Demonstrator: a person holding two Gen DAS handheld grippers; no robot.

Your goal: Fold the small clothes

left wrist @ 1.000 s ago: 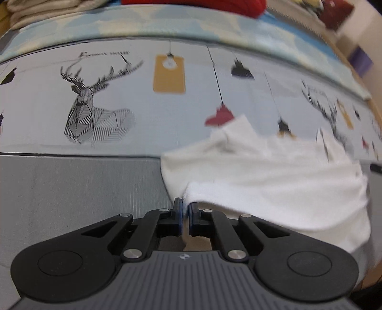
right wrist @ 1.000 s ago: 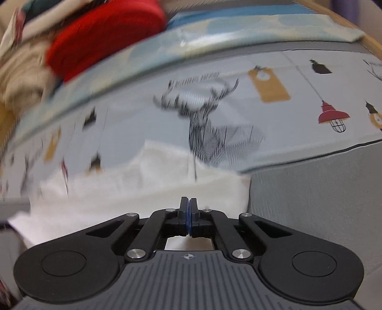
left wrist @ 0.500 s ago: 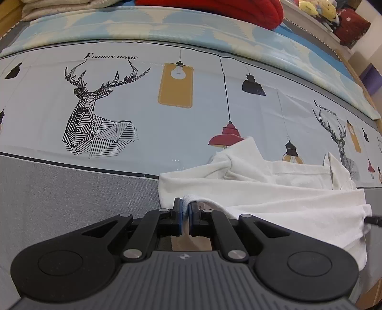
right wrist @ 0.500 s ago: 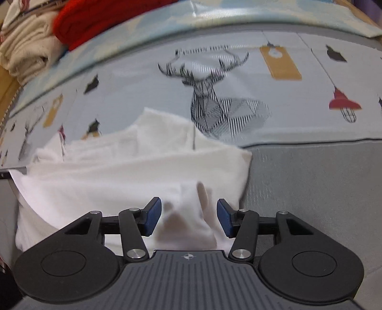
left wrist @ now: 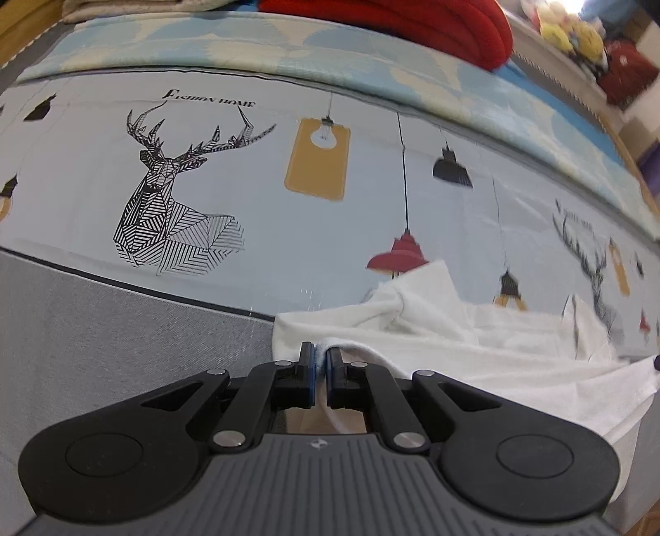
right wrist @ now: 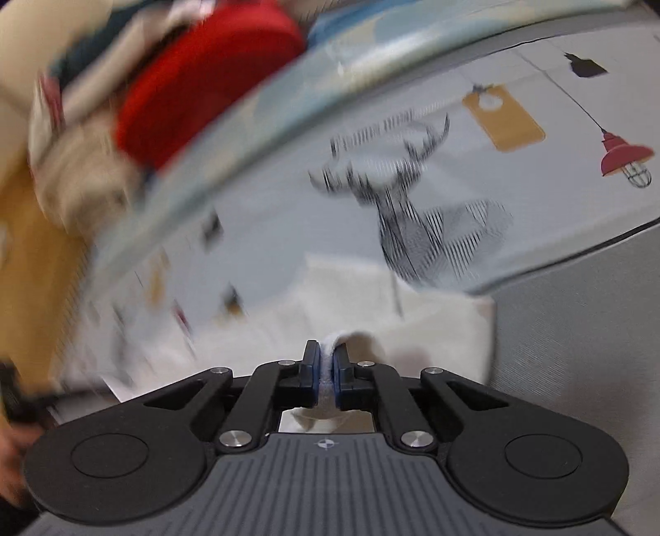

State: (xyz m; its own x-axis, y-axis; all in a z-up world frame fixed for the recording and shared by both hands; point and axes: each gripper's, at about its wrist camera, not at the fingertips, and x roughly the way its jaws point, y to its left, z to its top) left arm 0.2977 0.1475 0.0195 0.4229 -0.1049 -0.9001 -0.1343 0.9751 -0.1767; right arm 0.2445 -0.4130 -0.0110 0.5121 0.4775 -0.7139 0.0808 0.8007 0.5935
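A small white garment (left wrist: pixel 474 350) lies crumpled on the printed bedsheet (left wrist: pixel 288 231), spreading to the right in the left wrist view. My left gripper (left wrist: pixel 319 354) is shut on a hem fold at the garment's near left corner. In the blurred right wrist view the same white garment (right wrist: pixel 412 330) lies ahead and to the left. My right gripper (right wrist: pixel 326 354) has its jaws closing, with a bunched fold of the white cloth pinched between the pads.
The sheet carries deer, lamp and tag prints above a grey band (left wrist: pixel 103 338). A red knitted item (left wrist: pixel 412 24) and beige folded textiles (right wrist: pixel 74 173) sit at the back. Plush toys (left wrist: pixel 573 29) stand far right.
My right gripper opened over the white cloth half a second ago and has closed again on a fold of it, swinging so its view blurs. My left gripper kept its grip.
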